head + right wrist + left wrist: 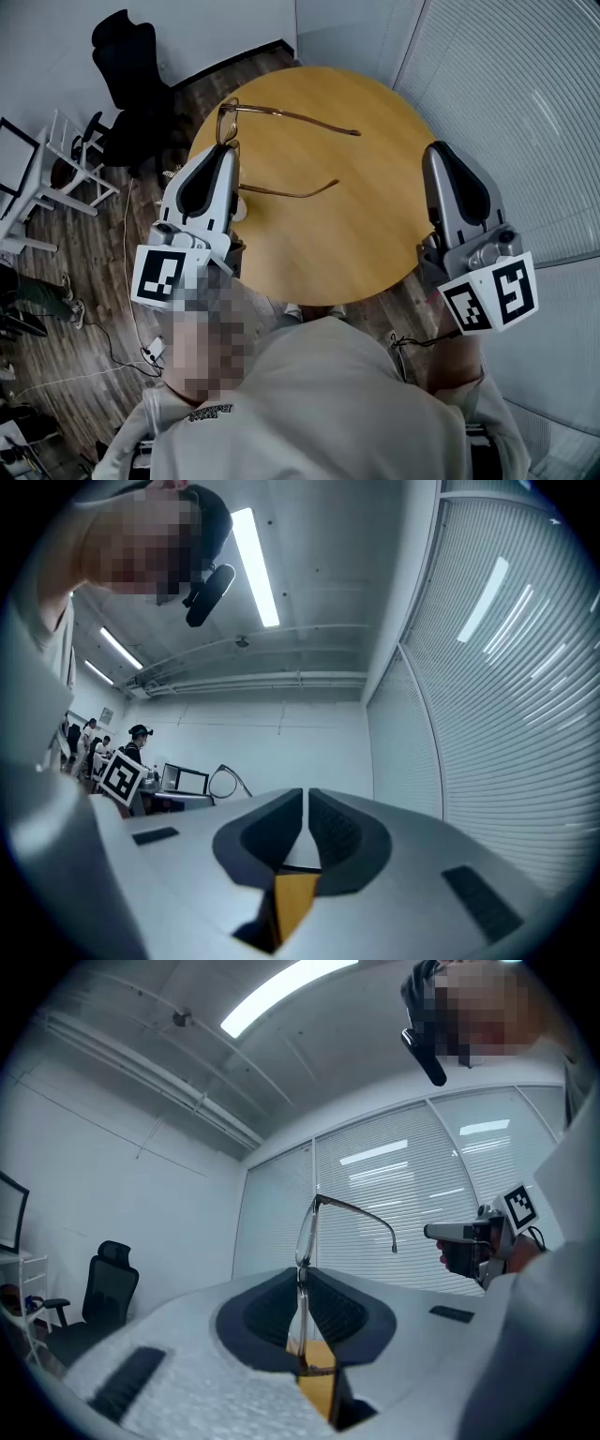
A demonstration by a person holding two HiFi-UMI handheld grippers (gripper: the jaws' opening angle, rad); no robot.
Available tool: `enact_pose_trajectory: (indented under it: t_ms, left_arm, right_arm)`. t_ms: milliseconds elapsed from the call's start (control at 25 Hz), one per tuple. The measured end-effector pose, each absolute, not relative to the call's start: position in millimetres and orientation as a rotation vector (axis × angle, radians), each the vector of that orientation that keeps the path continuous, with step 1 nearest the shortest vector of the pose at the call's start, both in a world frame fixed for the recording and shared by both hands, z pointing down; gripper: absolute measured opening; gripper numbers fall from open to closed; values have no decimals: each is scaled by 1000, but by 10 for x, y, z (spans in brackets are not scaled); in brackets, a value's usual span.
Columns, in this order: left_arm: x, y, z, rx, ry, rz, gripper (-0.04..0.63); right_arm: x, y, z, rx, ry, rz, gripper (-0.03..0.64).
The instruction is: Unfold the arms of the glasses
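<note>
One pair of glasses (306,1232) was there, with two arms (298,116). There were two grippers, the left gripper (227,150) and the right gripper (439,150), each with one marker cube (169,277). One round table (375,225) and one black office chair (131,66) completed the count.

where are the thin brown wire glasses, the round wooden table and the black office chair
thin brown wire glasses (295,117): head view, on the upper unfolded arm
round wooden table (356,225): head view, bare top
black office chair (129,54): head view, backrest

Glasses (228,122) in left hand-held gripper (225,150), above table (356,216) — chair (131,66) behind.
</note>
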State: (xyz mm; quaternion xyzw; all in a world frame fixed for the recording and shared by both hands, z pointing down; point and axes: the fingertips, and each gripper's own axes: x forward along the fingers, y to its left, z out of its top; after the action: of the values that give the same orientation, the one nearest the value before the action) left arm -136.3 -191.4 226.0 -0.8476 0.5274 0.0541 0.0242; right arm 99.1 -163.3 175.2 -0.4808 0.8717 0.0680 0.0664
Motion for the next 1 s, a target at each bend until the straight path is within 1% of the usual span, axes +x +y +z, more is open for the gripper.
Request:
enact_pose_trajectory:
  t_ms: [440, 640, 840, 1000]
  left_arm:
    - [-1204, -1798, 2451, -2676, 1597, 118, 46]
    - [-1124, -1768, 2633, -2731, 1596, 139, 46]
    - [-1036, -1733, 2861, -2769, 1590, 78, 48]
    - [-1003, -1699, 2909, -2777, 1574, 59, 46]
  right_arm:
    - [1126, -1539, 2026, -1513, 2645, 110, 38]
    - [1151, -1538, 2263, -1543, 2712, 84, 38]
    - [1259, -1549, 2498, -1587, 2729, 9, 38]
    - [1247, -1504, 2607, -1592, 2785, 19, 37]
